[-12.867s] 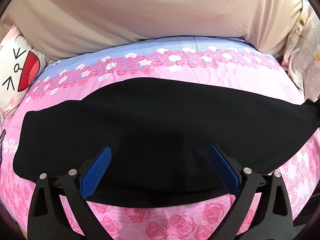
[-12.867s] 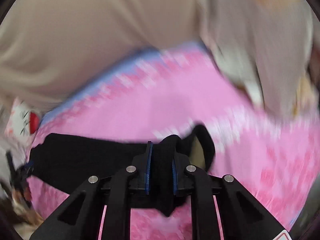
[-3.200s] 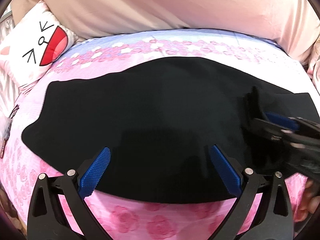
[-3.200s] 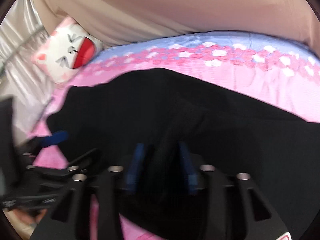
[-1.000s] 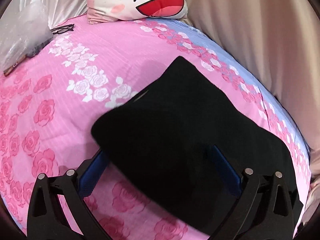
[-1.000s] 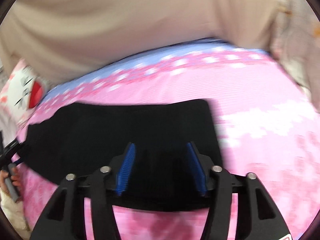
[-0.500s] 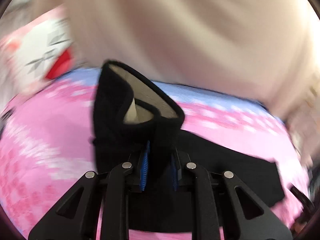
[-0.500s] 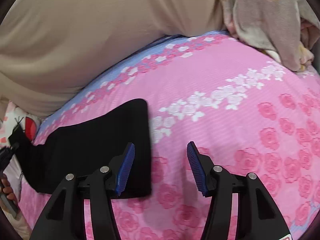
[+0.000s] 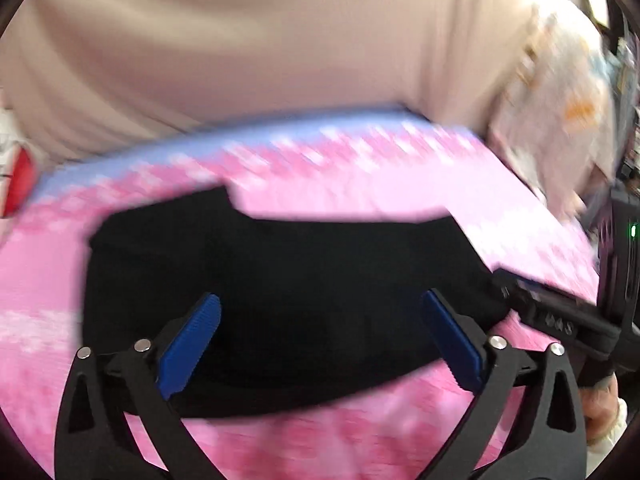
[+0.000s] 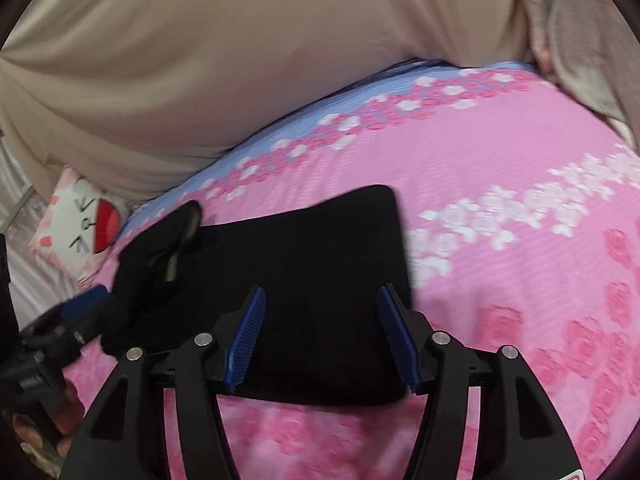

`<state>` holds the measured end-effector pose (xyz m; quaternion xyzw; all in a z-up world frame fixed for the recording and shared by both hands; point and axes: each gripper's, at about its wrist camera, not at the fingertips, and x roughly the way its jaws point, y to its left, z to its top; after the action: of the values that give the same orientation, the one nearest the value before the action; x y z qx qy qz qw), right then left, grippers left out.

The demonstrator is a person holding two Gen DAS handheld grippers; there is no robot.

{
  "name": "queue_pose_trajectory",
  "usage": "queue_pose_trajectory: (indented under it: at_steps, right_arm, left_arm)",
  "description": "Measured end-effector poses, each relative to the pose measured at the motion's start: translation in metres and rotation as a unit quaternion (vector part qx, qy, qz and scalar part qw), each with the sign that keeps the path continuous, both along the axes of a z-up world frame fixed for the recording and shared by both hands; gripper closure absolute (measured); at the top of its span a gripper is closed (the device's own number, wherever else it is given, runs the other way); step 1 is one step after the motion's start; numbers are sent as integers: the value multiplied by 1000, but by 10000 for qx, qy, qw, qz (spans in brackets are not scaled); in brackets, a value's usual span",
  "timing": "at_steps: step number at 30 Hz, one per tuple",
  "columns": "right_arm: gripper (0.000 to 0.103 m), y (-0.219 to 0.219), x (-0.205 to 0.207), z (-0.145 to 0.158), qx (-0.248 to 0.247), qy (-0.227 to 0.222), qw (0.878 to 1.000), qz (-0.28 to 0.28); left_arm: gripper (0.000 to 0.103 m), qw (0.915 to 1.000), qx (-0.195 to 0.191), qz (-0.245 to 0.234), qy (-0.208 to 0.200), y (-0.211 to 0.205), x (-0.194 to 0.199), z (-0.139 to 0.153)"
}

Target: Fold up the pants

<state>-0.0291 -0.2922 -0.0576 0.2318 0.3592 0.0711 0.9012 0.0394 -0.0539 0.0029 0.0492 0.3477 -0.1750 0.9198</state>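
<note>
The black pants lie folded in a compact block on the pink floral bedsheet. My left gripper is open and empty just above their near edge. In the right wrist view the pants lie flat, with their left end bunched and raised beside the left gripper's blue pad. My right gripper is open and empty over the pants' right near part. It shows at the right edge of the left wrist view.
A beige curtain hangs behind the bed. A cat-face pillow lies at the far left. A floral blanket is heaped at the bed's right end. The sheet right of the pants is bare.
My left gripper held the pants' end lifted half a second ago; it is now open, with the cloth down on the folded stack. My right gripper stayed open and moved back over the pants.
</note>
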Motion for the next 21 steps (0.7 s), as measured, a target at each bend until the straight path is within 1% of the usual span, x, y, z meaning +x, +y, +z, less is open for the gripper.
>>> queue_pose_trajectory:
  at_steps: [1,2,3,4,6,7,10,11,14,15,16,17,19,20,21]
  right_arm:
    - [45,6,5,2,61,-5,9999,134]
    - [45,21,17,5,116,-9,9991,411]
    - [45,30,21,7,102,-10,9984,553]
    - [44,46,31,10,60,-2,9966,820]
    - [40,70,46,12,-59,42,9936,1124]
    - [39,84,56,13,-148,90,9917,1276]
    - [39,116,76,11,-247,218,9866,1598]
    - [39,124,81,10,-220,274,9853,1670]
    - [39,143,96,2,-57,495,9830,1770]
    - [39,147,97,-1,49,533,9820,1812]
    - [36,151,99,-3,119,587,9814,1824]
    - [34,155,100,-4,115,632,9819,1784]
    - [33,160,101,-5,43,586,9837,1701]
    - [36,162,101,-5,12,542,9846,1661]
    - [47,163,102,-5,-21,524,9857,1600]
  left_arm:
    - [5,9994,70,297,-132,17,5,7]
    - [5,9986,112,496,-176,29,4,9]
    - [5,9968,150,761,-196,44,9,10]
    - [5,9942,168,1049,-173,62,16,10]
    - [5,9891,188,1462,-36,91,25,7]
    - [5,9848,190,1725,56,109,32,3]
    - [5,9768,326,2113,130,138,35,-8]
    - [5,9739,453,2220,146,146,38,-13]
    - [5,9702,686,2319,123,158,34,-20]
    - [5,9697,740,2325,116,160,35,-22]
    - [5,9697,773,2315,120,160,37,-24]
    - [5,9699,794,2300,135,162,38,-26]
    - [5,9707,774,2269,177,167,40,-31]
    - [5,9710,758,2259,209,170,40,-34]
    - [5,9708,746,2266,235,172,41,-35]
